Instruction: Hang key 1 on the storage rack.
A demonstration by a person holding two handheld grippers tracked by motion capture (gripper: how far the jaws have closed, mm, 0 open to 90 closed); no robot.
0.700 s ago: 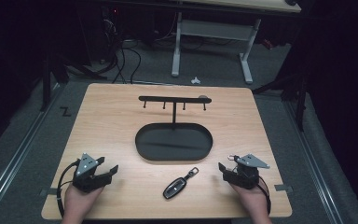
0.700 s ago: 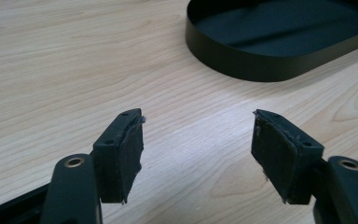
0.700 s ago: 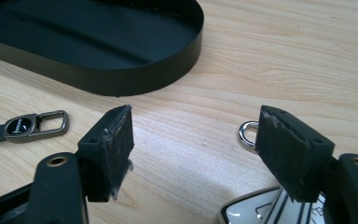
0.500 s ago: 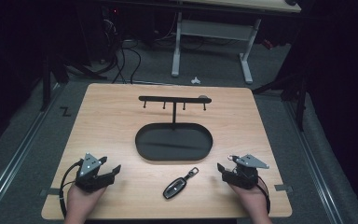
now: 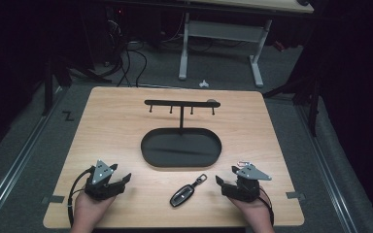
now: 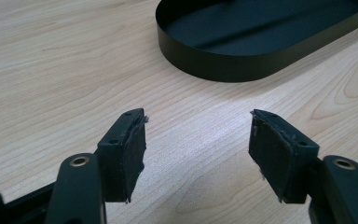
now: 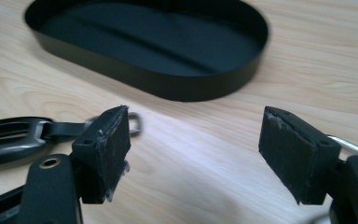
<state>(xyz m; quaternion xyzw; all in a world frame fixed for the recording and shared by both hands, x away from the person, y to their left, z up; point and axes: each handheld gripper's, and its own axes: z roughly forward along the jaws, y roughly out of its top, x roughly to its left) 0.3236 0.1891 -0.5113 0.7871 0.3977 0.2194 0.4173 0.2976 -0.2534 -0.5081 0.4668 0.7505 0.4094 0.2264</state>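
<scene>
A black car key fob [image 5: 181, 195] lies flat near the table's front edge, its short strap and metal ring [image 5: 202, 178] pointing toward the tray. In the right gripper view the fob [image 7: 9, 137] sits left of the jaws and the ring [image 7: 135, 122] peeks out behind the left jaw. My right gripper [image 5: 219, 183] [image 7: 196, 140] rests low on the table just right of the fob, open and holding nothing. My left gripper [image 5: 124, 180] [image 6: 198, 140] stands open over bare wood at the front left, pointing toward the tray.
A black oval tray [image 5: 148, 156] [image 6: 223, 70] [image 7: 177, 88] sits mid-table, with a post carrying a hook bar [image 5: 180, 103] behind it. A small metal clip [image 5: 243, 163] [image 7: 352, 145] lies beside the right gripper. Light wooden tabletop [image 5: 111, 126] surrounds everything.
Both grippers have crept slightly inward, the right one a little closer to the key fob. The fob and tray have not moved.
</scene>
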